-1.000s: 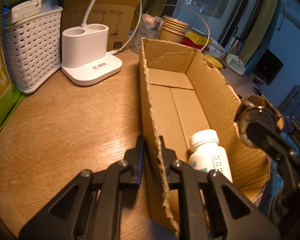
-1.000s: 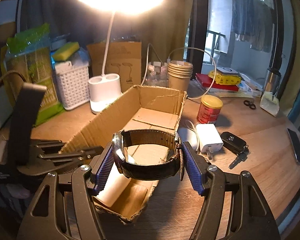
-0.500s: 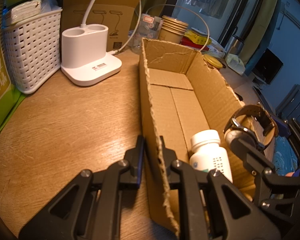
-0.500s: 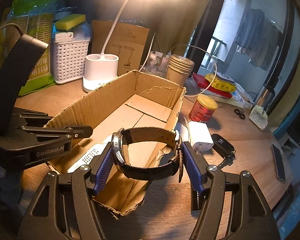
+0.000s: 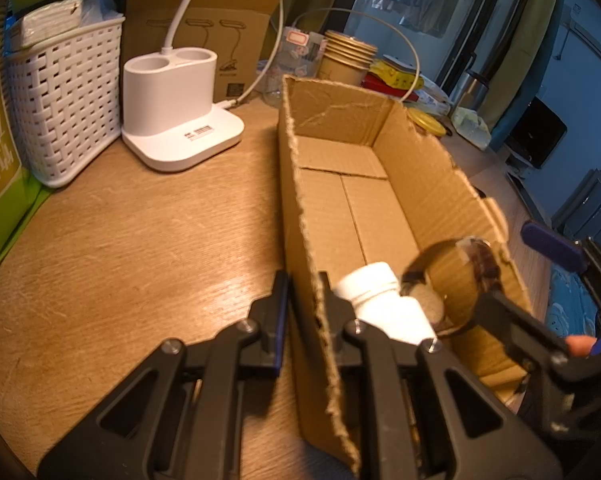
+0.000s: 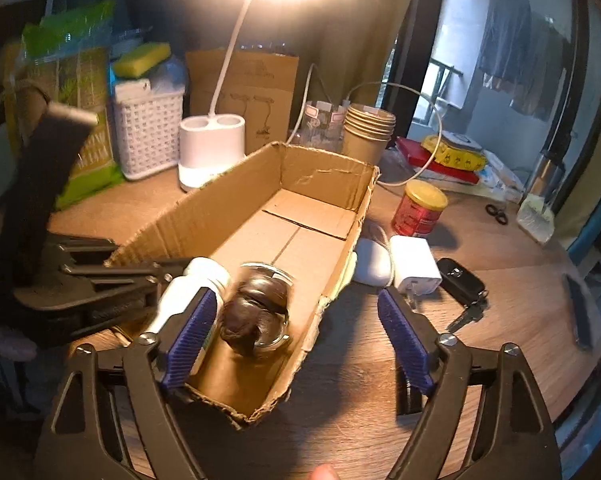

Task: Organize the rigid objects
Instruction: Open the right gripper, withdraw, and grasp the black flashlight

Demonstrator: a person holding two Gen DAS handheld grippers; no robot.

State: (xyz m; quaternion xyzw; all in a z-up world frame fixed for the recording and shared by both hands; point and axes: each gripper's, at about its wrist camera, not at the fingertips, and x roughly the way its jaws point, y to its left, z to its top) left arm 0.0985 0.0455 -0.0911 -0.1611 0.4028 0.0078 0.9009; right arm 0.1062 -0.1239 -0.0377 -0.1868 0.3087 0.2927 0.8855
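Observation:
An open cardboard box (image 5: pixel 420 184) (image 6: pixel 324 176) stands on the wooden table. My left gripper (image 5: pixel 302 304) is shut on the box's near side wall. A white pill bottle (image 5: pixel 384 304) (image 6: pixel 188 292) lies inside the box at its near end. A dark-strapped wristwatch (image 6: pixel 256 312) (image 5: pixel 476 276), blurred, is inside the box beside the bottle, free of my gripper. My right gripper (image 6: pixel 300 332) is open above the box's near end, its blue pads (image 6: pixel 404 340) spread wide with nothing between them.
A white lamp base (image 5: pixel 176 112), a white basket (image 5: pixel 64 96), paper cups (image 6: pixel 368 132), a red can (image 6: pixel 418 210), a white charger (image 6: pixel 414 264), a white case (image 6: pixel 370 266) and a car key (image 6: pixel 462 284) are on the table around the box.
My right gripper opened and let go of the watch, which dropped into the box next to the bottle. My left gripper kept its hold on the box wall.

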